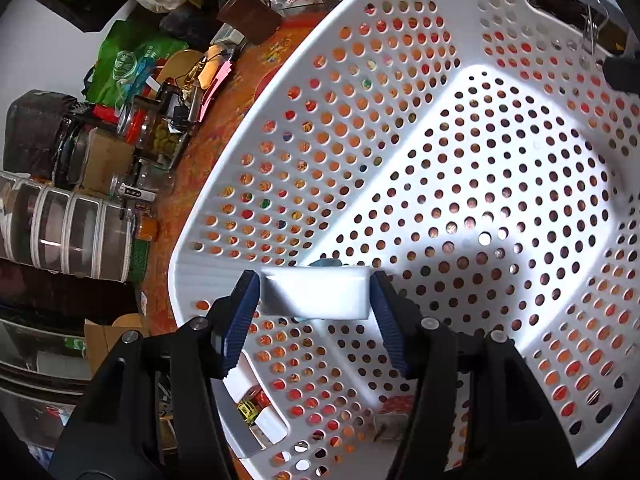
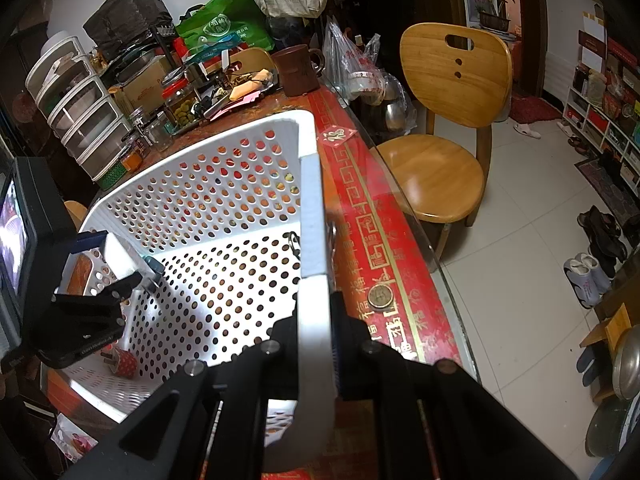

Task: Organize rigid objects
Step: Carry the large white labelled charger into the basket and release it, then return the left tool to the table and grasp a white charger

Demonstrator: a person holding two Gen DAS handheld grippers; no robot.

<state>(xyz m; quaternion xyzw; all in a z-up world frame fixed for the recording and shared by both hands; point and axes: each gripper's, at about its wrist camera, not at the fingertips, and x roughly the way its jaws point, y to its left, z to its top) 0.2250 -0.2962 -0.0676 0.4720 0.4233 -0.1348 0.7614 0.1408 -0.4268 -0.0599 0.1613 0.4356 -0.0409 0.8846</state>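
Over the white basket [image 1: 400,120], in the left wrist view, the left gripper [image 1: 314,296] squeezes a small white block [image 1: 316,294] by its two ends. The block looks hard, light and a bit slippery, so the ends seem the best place to hold it. In the right wrist view, the right gripper [image 2: 318,344] pinches the basket's near rim, reaching forward along it.

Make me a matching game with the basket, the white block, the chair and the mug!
Things:
1. basket
2. white block
3. chair
4. mug

Descriptions:
A. brown, on the table behind the basket
B. wooden, beside the table
C. white with round holes, rim clamped by the right gripper
D. held in the left gripper

Pairs: 1-C, 2-D, 3-B, 4-A
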